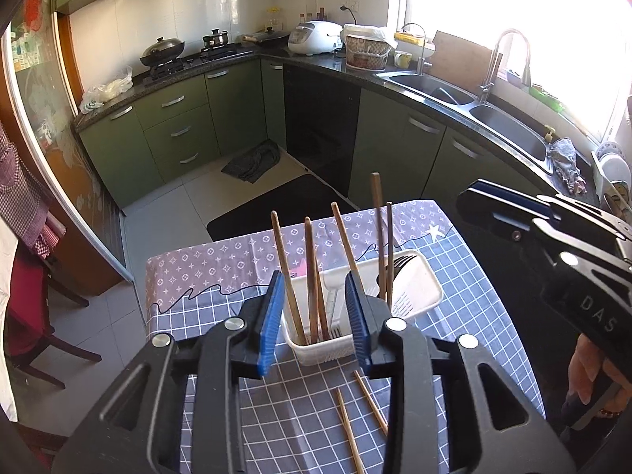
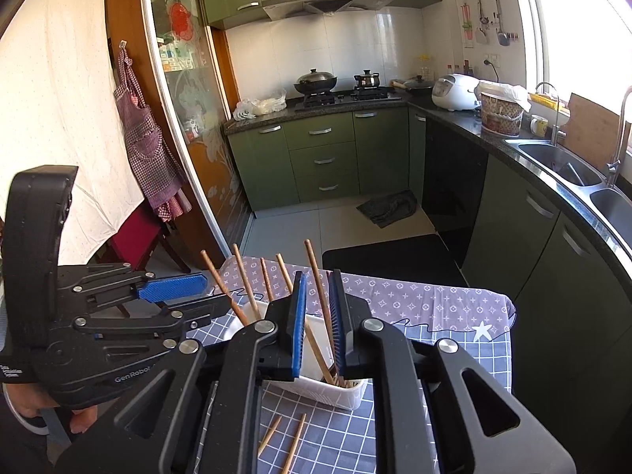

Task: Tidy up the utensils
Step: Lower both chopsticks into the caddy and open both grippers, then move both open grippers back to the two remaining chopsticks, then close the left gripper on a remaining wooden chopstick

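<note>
- Left gripper: pads parted, nothing between them, hovering over the near end of the white utensil basket.
- Right gripper: pads narrowly parted around a wooden chopstick; whether they touch it cannot be told.
- Basket: on the checked tablecloth, holding upright chopsticks and a fork.
- Two loose chopsticks: flat on the cloth near the basket.

The white basket holds brown wooden chopsticks. The table wears a grey-blue cloth with a white grid, turning lilac with pale star motifs farther off. Each black hand-held gripper has blue pads.
</note>
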Tool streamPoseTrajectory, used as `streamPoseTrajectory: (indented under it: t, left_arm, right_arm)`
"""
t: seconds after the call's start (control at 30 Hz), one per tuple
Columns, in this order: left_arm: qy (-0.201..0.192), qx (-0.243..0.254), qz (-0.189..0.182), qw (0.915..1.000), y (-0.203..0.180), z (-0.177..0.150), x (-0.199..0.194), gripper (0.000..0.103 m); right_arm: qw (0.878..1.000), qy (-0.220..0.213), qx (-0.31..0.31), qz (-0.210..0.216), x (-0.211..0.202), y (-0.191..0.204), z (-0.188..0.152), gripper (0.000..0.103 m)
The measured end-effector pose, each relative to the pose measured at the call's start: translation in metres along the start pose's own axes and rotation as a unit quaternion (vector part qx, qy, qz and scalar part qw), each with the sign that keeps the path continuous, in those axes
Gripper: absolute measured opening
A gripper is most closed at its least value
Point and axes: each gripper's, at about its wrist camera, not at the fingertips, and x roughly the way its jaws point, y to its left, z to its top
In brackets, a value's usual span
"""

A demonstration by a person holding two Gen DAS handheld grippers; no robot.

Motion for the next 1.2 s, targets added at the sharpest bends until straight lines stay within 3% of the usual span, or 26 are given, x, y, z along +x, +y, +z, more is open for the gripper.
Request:
streamPoseTrajectory:
  t: [0.13, 0.27, 0.37, 0.5, 0.7, 0.83, 1.03, 1.2]
  left_arm:
    - [-0.005, 0.002, -0.009, 0.9999, -0.003, -0.012, -0.022, 0.03]
    - [0.028, 0.005, -0.024, 0.9993, -0.01, -0.043, -0.03, 0.031]
    - [0.076, 0.01, -0.028, 0.9967, -0.016, -0.075, -0.017, 0.03]
    - [0.157, 0.007, -0.046, 0.9866, -0.023, -0.119, 0.02, 0.03]
    - [0.229, -0.002, -0.021, 0.9731, -0.033, -0.159, 0.071, 0.029]
    - [0.262, -0.022, -0.009, 0.9647, -0.034, -0.169, 0.097, 0.022]
    - [0.294, -0.036, -0.004, 0.9551, -0.039, -0.177, 0.115, 0.017]
    - [0.304, -0.033, 0.009, 0.952, -0.049, -0.179, 0.123, 0.015]
  right_arm:
    - [1.0, -0.022, -0.004, 0.01, -0.033, 0.008, -0.012, 0.013]
    - [1.0, -0.022, -0.004, 0.014, -0.057, 0.01, -0.05, 0.021]
    - [1.0, 0.007, 0.008, 0.01, -0.054, 0.003, -0.092, 0.023]
    - [0.997, 0.064, 0.035, -0.019, -0.031, -0.012, -0.149, 0.023]
    - [0.989, 0.118, 0.081, -0.023, 0.0, -0.028, -0.209, 0.023]
    - [0.987, 0.126, 0.099, -0.026, 0.007, -0.035, -0.229, 0.029]
    - [0.983, 0.136, 0.118, -0.025, 0.014, -0.04, -0.246, 0.029]
    - [0.981, 0.139, 0.134, -0.02, 0.018, -0.049, -0.255, 0.029]
